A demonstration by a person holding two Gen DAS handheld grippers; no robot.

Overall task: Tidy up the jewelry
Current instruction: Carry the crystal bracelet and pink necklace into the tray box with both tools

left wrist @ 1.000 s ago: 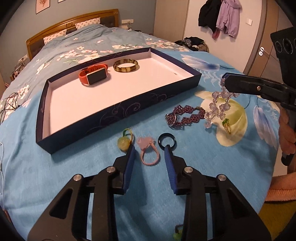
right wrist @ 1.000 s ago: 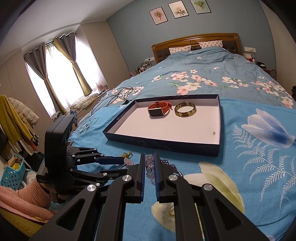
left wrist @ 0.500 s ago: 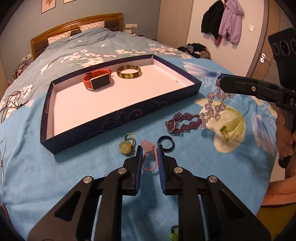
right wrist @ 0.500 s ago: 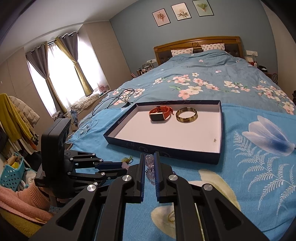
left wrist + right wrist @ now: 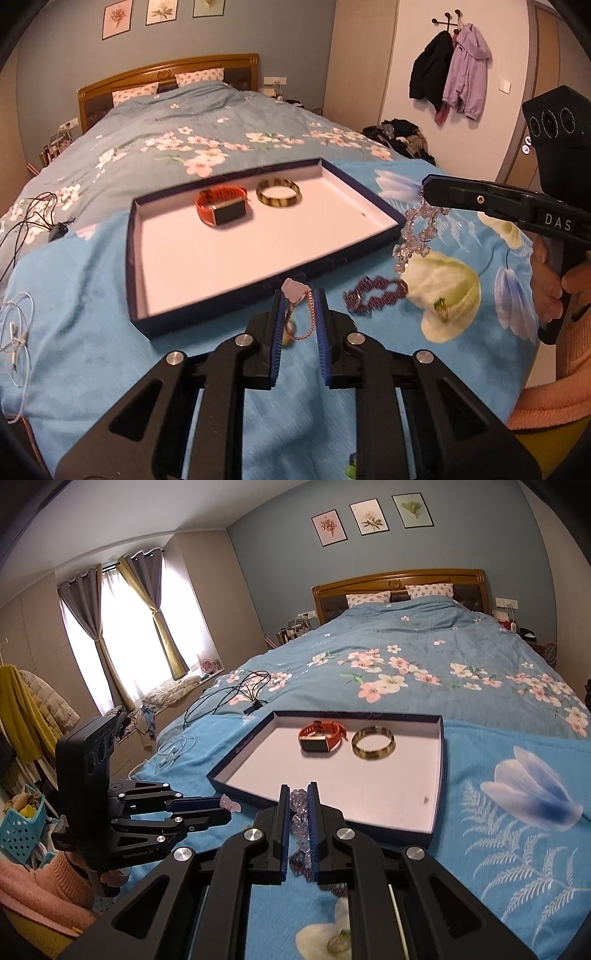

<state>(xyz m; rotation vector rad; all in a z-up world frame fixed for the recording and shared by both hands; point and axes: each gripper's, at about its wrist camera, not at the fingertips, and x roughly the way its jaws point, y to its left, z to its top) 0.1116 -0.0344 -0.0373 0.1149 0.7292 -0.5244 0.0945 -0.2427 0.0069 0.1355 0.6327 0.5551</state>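
The left hand-held gripper (image 5: 300,295), spread around the pink bracelet (image 5: 301,314) on the bed (image 5: 92,295) a second ago, has since pressed its pads onto it and raised it off the blue cover. The bracelet now dangles between the pads just short of the tray (image 5: 229,314). The right hand-held gripper (image 5: 297,801), already pinching the clear bead bracelet (image 5: 298,805) then, has come up a little and hovers at the tray's near wall.

This likely means two pieces are about to go into the tray at once, beside the orange watch (image 5: 221,210) and the amber bangle (image 5: 279,192) already lying at its far end.

The pink bracelet is a thin braided loop with a pale pink stone charm at the top, limp and hanging freely. The clear one is a string of faceted beads drooping in a chain below the right pads.

Still on the bed, well clear of the tray, lie a purple beaded bracelet (image 5: 375,290) and a green-stoned ring (image 5: 441,310).
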